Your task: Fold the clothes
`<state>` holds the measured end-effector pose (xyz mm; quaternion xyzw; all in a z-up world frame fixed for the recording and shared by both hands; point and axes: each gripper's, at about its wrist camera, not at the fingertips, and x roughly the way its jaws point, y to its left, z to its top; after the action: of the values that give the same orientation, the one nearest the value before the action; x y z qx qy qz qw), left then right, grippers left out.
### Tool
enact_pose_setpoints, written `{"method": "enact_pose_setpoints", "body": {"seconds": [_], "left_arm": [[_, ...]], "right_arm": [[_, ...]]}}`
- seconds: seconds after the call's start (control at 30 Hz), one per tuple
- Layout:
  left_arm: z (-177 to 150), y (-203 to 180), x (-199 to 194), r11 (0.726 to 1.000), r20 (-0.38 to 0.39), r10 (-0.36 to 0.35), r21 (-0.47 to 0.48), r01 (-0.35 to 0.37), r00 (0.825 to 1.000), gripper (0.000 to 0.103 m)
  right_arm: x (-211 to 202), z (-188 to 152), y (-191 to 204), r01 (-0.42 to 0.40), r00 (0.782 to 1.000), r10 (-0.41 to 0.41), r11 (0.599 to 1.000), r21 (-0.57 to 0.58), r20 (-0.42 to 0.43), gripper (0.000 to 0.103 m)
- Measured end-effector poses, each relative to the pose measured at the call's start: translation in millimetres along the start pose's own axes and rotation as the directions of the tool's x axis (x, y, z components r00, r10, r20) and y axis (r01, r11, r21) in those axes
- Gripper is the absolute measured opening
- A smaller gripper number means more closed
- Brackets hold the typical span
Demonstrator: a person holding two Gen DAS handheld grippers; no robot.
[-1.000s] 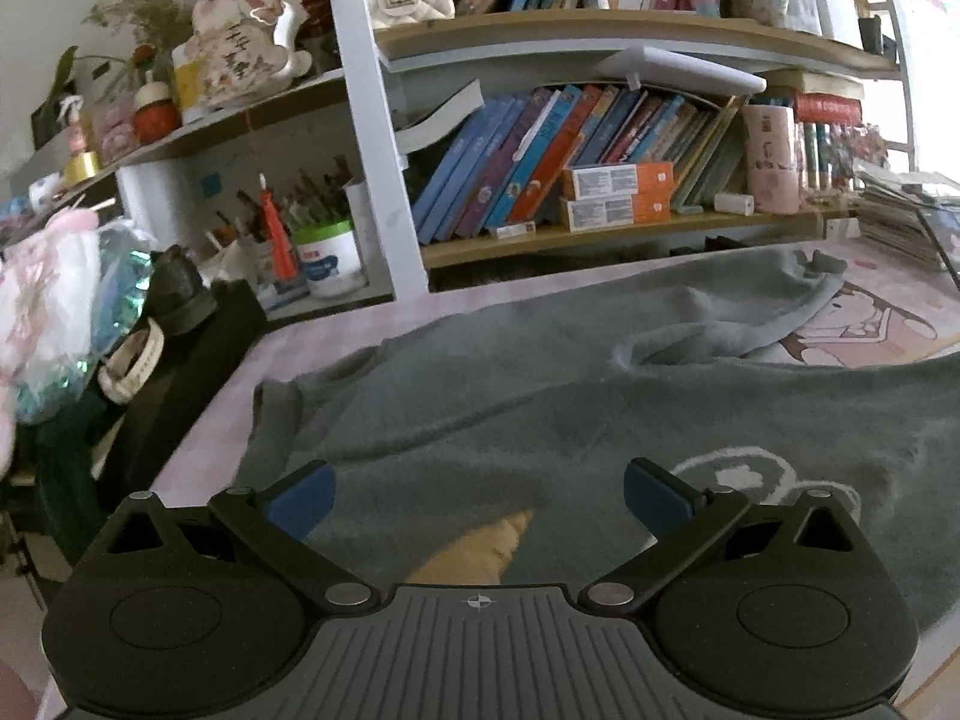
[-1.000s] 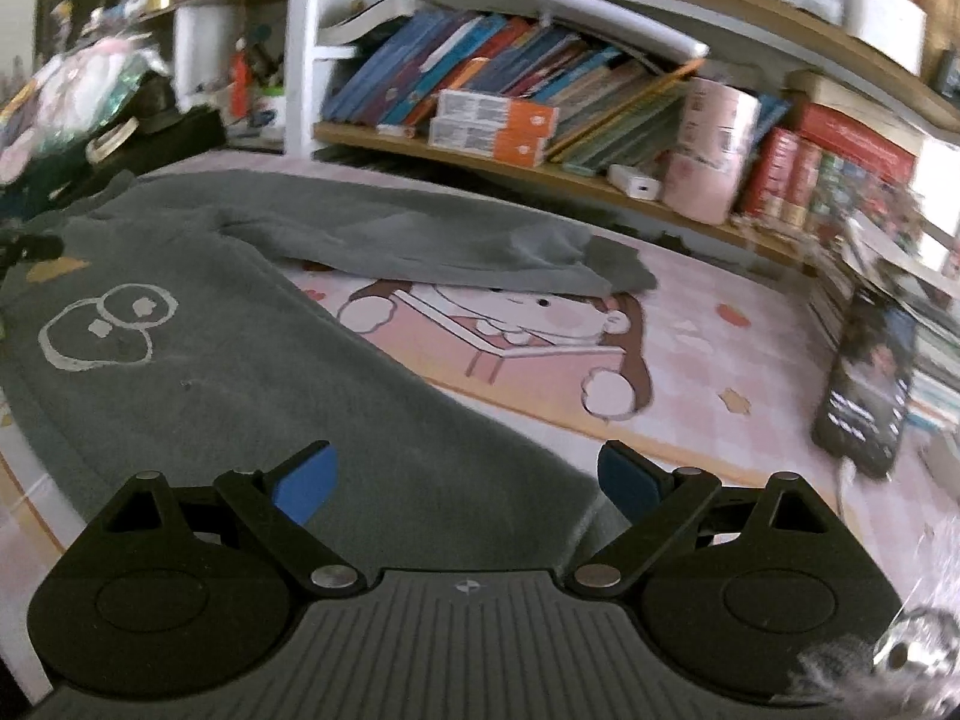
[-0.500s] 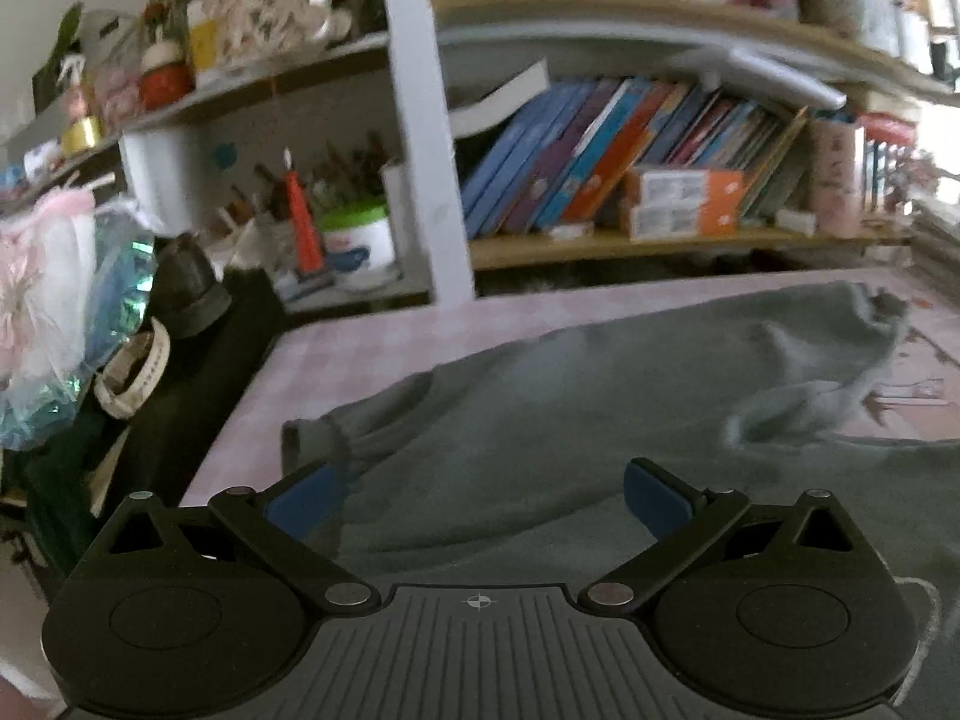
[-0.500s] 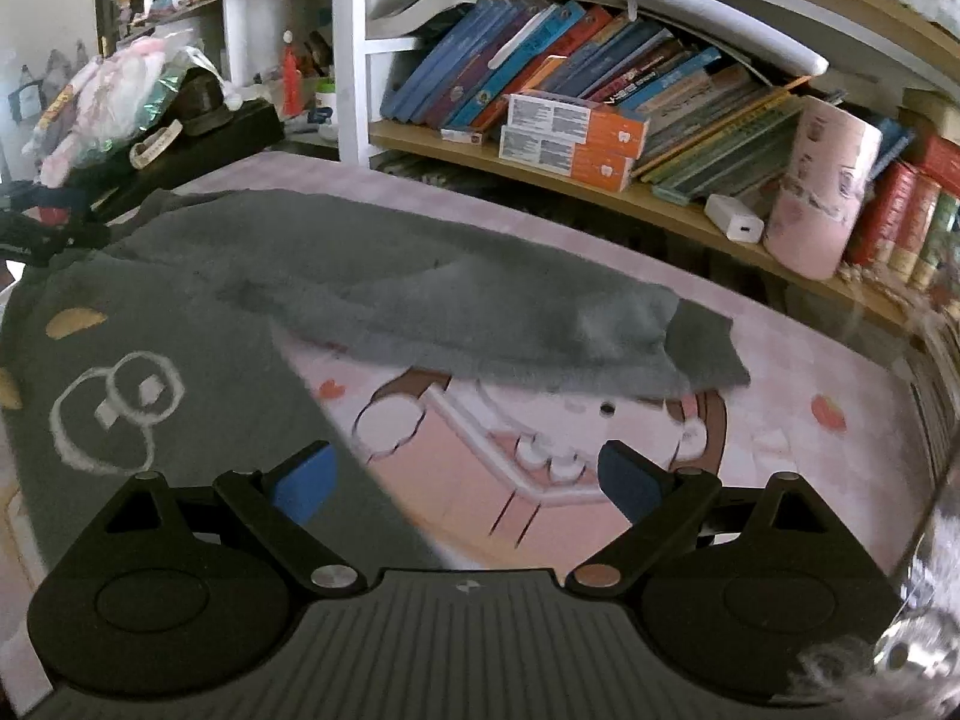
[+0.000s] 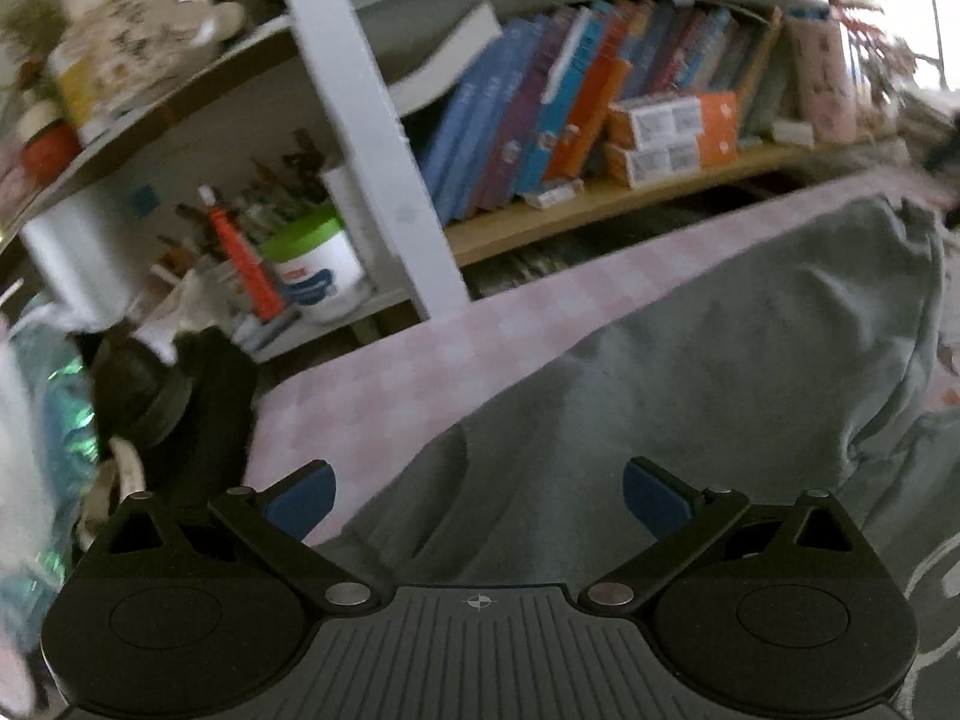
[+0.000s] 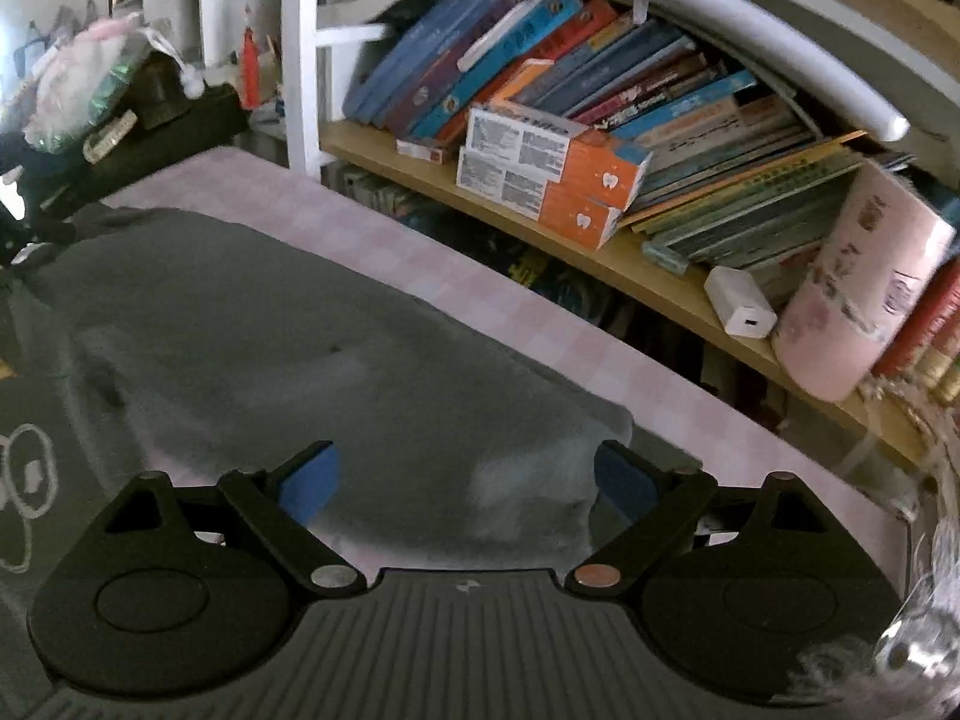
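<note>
On the far left a black bag (image 5: 198,396) is sitting by the table's corner. Next to it the pink checked table cover (image 5: 420,360) is showing. The left gripper (image 5: 477,495) is hanging over the near edge of the gray sweater (image 5: 690,360), w/ its blue pads wide apart & nothing b/w them but cloth below. The sweater is lying flat on the table, w/ one sleeve (image 6: 372,372) stretching across toward the right. The right gripper (image 6: 465,483) is hanging over that sleeve's end, near the cuff. Its jaws are closing a bit but are standing wide, & the pads aren't pressing the cloth. Behind, books (image 6: 528,66) are leaning on a wood shelf (image 6: 630,264); a pink cup (image 6: 858,294) is standing at the far right.
</note>
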<state>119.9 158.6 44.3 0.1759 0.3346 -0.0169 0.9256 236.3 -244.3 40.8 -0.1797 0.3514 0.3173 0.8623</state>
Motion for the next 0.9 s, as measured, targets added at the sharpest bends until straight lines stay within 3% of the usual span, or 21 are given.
{"method": "enact_pose_setpoints", "body": {"seconds": [0.07, 0.13, 0.33, 0.4, 0.5, 0.67, 0.9], "left_arm": [[1, 0, 6, 1.000, 0.008, -0.004, 0.030, 0.003, 1.000, 0.102], [1, 2, 11, 0.999, 0.023, -0.002, 0.054, 0.001, 1.000, 0.100], [6, 31, 30, 1.000, 0.005, -0.012, -0.010, 0.012, 1.000, 0.078], [8, 40, 37, 0.999, -0.006, -0.017, -0.029, 0.017, 1.000, 0.071], [12, 48, 48, 0.999, -0.022, -0.033, -0.034, 0.032, 0.999, 0.068], [16, 47, 71, 0.997, -0.073, -0.077, 0.015, 0.078, 0.994, 0.060], [15, 43, 96, 0.989, -0.121, -0.135, 0.048, 0.141, 0.984, 0.059]], "right_arm": [[12, 5, -10, 0.011, 1.000, -0.011, 1.000, 0.003, -0.014, 0.089], [21, 9, -21, 0.030, 0.999, -0.030, 0.999, 0.015, -0.024, 0.081], [52, 18, -55, 0.094, 0.994, -0.090, 0.994, 0.047, -0.068, 0.065], [61, 20, -61, 0.108, 0.991, -0.104, 0.993, 0.044, -0.084, 0.064], [73, 21, -66, 0.123, 0.988, -0.123, 0.992, 0.001, -0.096, 0.062], [86, 27, -72, 0.111, 0.988, -0.112, 0.994, -0.019, -0.108, 0.061], [98, 29, -81, 0.048, 0.989, -0.049, 0.999, -0.007, -0.137, 0.061]]}}
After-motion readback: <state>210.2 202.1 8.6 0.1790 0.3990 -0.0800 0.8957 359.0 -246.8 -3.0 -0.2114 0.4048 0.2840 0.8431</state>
